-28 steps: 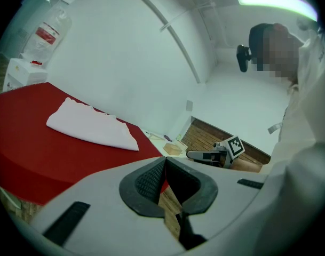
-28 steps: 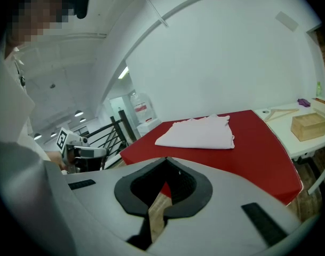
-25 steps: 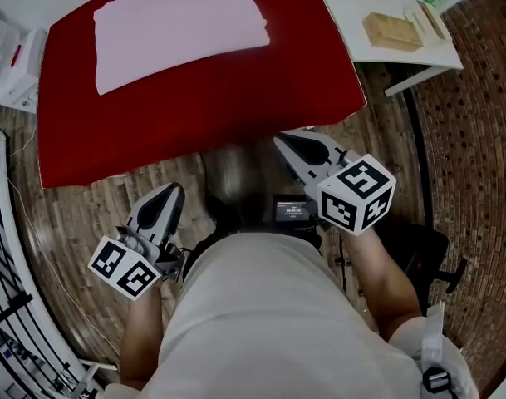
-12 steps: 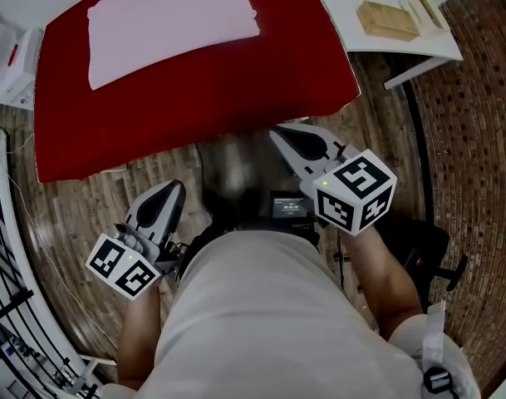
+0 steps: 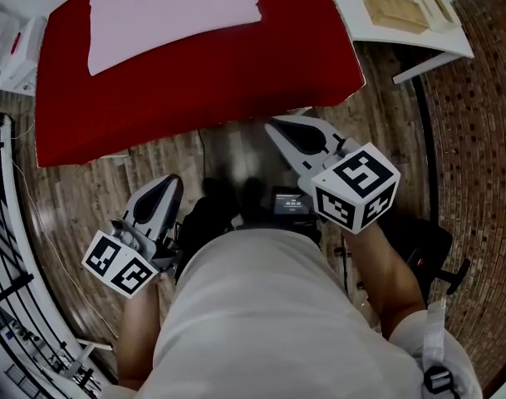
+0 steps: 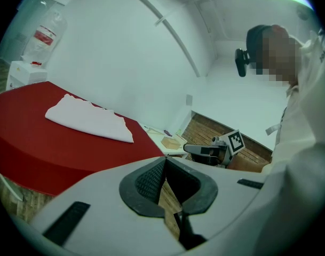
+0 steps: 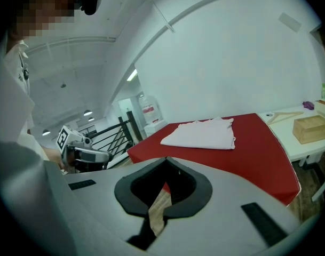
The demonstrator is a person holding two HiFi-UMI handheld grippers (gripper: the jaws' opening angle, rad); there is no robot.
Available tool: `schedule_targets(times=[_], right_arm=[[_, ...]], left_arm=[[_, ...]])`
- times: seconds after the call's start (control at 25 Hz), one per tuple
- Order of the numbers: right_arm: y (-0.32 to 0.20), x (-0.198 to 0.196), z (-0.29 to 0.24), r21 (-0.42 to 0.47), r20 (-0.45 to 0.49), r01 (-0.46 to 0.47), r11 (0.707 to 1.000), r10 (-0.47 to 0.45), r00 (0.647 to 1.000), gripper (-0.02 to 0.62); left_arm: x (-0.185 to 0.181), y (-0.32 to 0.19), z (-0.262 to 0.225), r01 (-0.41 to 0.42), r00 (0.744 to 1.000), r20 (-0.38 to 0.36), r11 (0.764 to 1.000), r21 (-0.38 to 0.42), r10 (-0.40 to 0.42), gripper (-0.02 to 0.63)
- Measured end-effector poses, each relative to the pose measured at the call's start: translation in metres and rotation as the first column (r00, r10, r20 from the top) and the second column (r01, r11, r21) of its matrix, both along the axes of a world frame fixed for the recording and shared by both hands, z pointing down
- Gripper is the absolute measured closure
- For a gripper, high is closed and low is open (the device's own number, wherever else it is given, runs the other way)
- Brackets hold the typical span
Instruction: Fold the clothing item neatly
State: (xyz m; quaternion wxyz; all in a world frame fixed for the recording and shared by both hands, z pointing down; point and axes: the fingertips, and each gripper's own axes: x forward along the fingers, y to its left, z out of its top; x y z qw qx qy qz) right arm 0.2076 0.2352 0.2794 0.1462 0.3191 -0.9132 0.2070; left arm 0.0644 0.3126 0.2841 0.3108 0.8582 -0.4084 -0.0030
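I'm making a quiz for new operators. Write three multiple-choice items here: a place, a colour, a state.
1. The garment lies: A on the large table; B on a chair; C in a basket.
2. That table's top is: A blue; B red; C green.
3. The left gripper and right gripper are: A open; B shut on the garment; C shut, empty.
Answers: A, it lies flat there; B, red surrounds the garment; C, each pair of jaws meets with nothing between.
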Motion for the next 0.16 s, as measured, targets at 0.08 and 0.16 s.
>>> schedule_targets(times=[0.08,0.16], right_arm=[[0.0013,0.0005,0.0038,-0.006,0.005,0.007,1.0,-0.007,1.0,0.583],[0.0044,0.0017,0.0087,-0.017,0.01,0.013,1.0,-0.012,1.0,0.583]], left_arm=[[0.0025,0.0018,0.0016,0.008,1.0,0.0,1.0,-0.005,-0.008,0.6],[0.0063,0.0052,0.0033,0.011,1.0,0.001,1.0,-0.011,-0.011,0.6]])
